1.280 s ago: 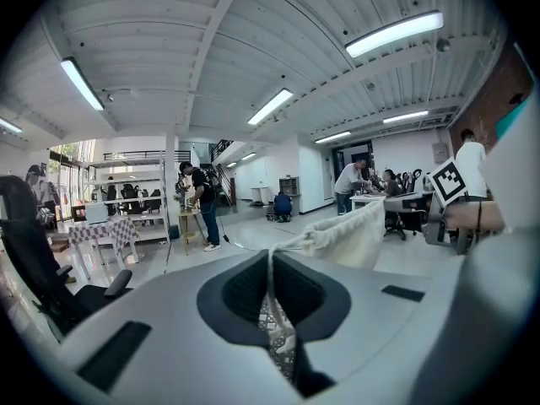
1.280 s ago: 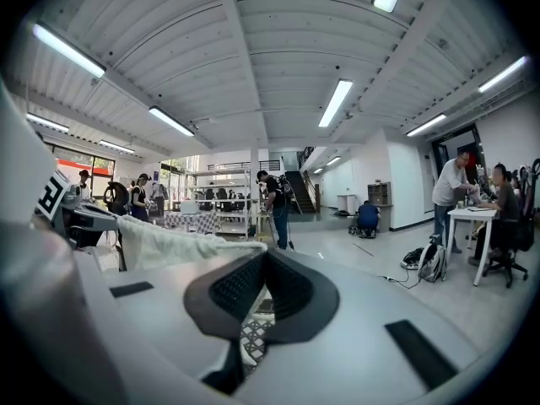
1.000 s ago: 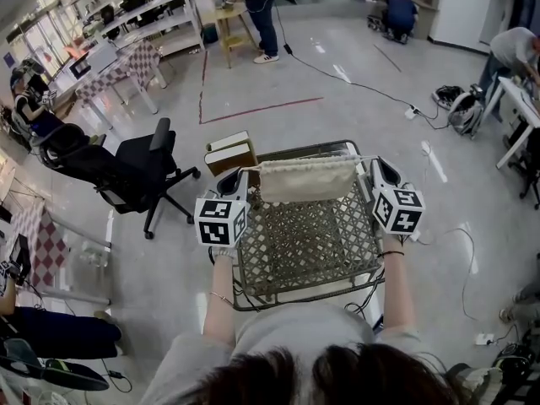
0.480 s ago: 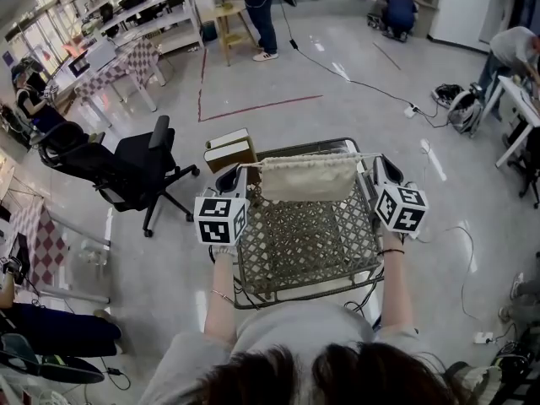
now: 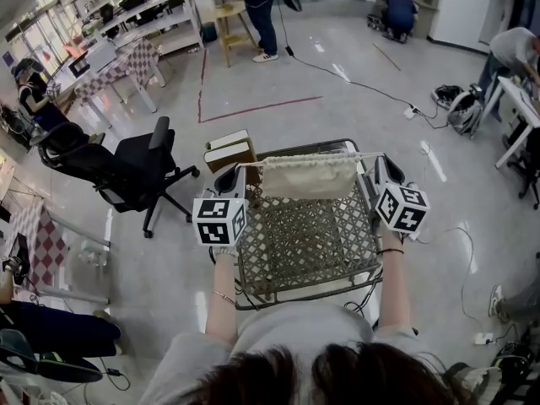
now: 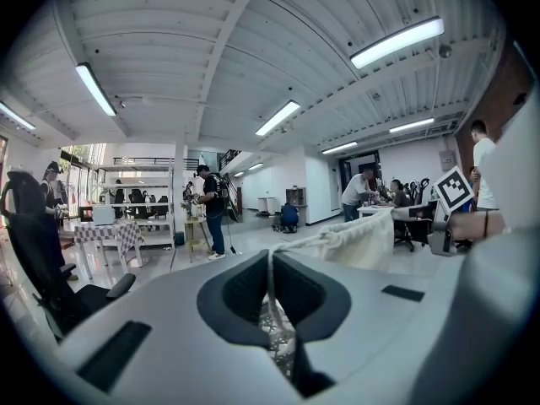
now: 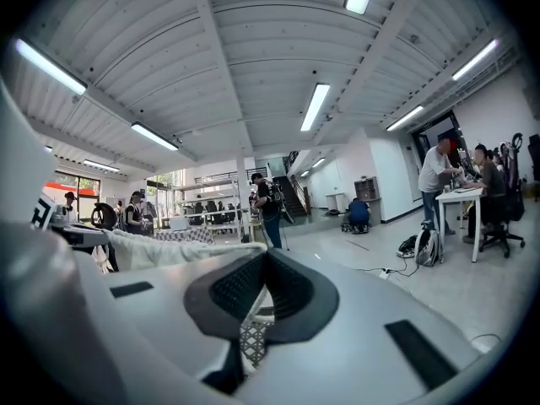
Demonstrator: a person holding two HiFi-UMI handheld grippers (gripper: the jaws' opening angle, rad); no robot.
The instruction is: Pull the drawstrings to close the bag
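Note:
A cream cloth bag point(image 5: 308, 177) hangs over the far part of a metal lattice table point(image 5: 308, 243), stretched between my two grippers by its white drawstrings. My left gripper point(image 5: 230, 178) is shut on the left drawstring point(image 5: 251, 165). In the left gripper view the cord point(image 6: 270, 270) runs between the closed jaws of that gripper point(image 6: 270, 260), and the bag point(image 6: 359, 239) hangs to its right. My right gripper point(image 5: 384, 172) is shut on the right drawstring point(image 5: 368, 155). In the right gripper view this gripper point(image 7: 264, 258) pinches the cord, with the bag point(image 7: 169, 250) to its left.
A black office chair point(image 5: 126, 171) stands to the left of the table. Two flat boxes point(image 5: 229, 152) lie just beyond its far left corner. Cables point(image 5: 371, 83) trail over the floor. Several people point(image 5: 257, 7) work at tables farther off.
The right gripper has drifted slightly outward to the right, and the bag's top edge looks a little more gathered. The left gripper has barely moved. Both stay shut.

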